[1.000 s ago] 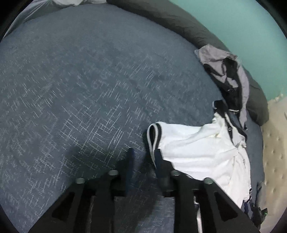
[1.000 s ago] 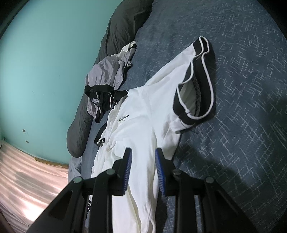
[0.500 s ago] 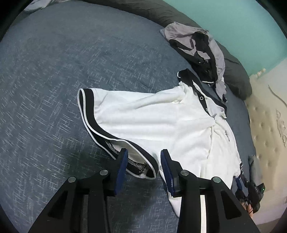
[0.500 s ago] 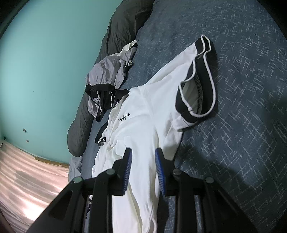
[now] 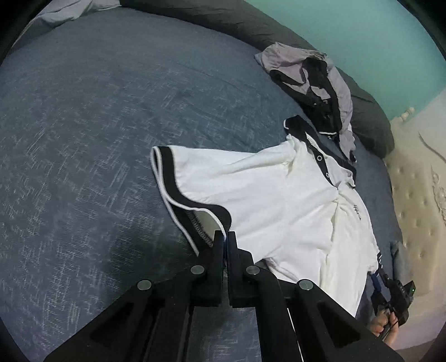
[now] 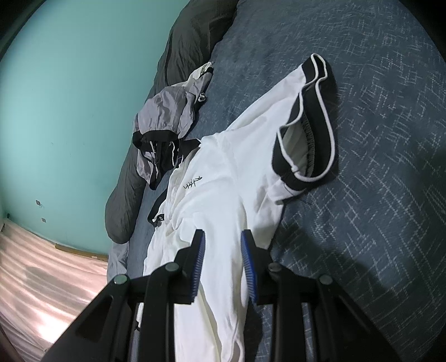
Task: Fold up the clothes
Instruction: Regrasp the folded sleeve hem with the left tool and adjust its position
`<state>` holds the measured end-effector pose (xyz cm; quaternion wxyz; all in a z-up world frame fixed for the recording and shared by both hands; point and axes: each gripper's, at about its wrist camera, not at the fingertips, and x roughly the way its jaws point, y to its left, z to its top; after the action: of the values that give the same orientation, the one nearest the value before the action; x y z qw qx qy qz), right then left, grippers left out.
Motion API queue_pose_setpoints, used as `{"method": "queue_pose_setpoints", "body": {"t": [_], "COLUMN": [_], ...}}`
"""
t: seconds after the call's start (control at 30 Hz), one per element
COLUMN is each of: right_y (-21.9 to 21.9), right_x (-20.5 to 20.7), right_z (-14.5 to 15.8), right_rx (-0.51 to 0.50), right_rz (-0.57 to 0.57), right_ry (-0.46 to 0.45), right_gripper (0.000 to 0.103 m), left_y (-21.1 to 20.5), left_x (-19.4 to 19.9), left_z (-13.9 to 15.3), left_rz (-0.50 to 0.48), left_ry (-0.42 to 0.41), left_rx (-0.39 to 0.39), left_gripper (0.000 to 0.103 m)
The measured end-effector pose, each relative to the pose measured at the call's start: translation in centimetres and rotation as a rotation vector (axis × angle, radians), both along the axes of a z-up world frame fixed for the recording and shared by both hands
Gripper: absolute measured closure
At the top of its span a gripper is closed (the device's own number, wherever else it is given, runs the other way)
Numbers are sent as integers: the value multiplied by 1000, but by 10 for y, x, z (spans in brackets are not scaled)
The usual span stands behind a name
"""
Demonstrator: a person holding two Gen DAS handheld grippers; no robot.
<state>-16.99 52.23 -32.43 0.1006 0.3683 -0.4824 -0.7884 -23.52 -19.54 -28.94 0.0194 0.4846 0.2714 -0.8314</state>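
A white polo shirt (image 5: 278,200) with black trim lies spread on the blue bed (image 5: 97,139). Its black-banded sleeve cuff (image 5: 172,178) points away from the body. My left gripper (image 5: 225,236) is shut, and its tips overlap the cuff's near corner in the left wrist view. In the right wrist view the cuff (image 6: 320,125) lies loose on the bed with no gripper on it. My right gripper (image 6: 221,250) is open over the shirt's lower body (image 6: 217,195). Both its blue pads (image 6: 196,264) show bare.
A crumpled grey and black garment (image 5: 315,75) lies beyond the collar, against a dark rolled duvet (image 5: 223,16) along the teal wall. A cream padded headboard (image 5: 418,208) stands at the right. A hand (image 5: 382,328) holds the right gripper by the hem.
The left gripper swung from bare bed toward the shirt's sleeve, then its jaws shut. The right gripper and the shirt have stayed as they were.
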Motion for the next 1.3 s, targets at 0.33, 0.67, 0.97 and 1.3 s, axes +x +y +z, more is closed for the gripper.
{"method": "queue_pose_setpoints", "body": {"t": [0.33, 0.67, 0.97, 1.3], "right_y": [1, 2, 1, 0], "right_x": [1, 3, 3, 2], "right_z": [0, -1, -1, -4], "right_rx": [2, 0, 5, 15], "right_rz": [-1, 0, 4, 5], "right_ry": [0, 1, 1, -7], "right_gripper": [76, 76, 76, 76], "left_y": [-6, -18, -50, -69], "left_x": [3, 8, -11, -42], "left_z": [-37, -20, -12, -26], "left_rz": [18, 59, 143, 144], "left_ry": [-95, -45, -5, 17], "left_rx": [35, 38, -15, 13], "left_gripper": [101, 89, 69, 70]}}
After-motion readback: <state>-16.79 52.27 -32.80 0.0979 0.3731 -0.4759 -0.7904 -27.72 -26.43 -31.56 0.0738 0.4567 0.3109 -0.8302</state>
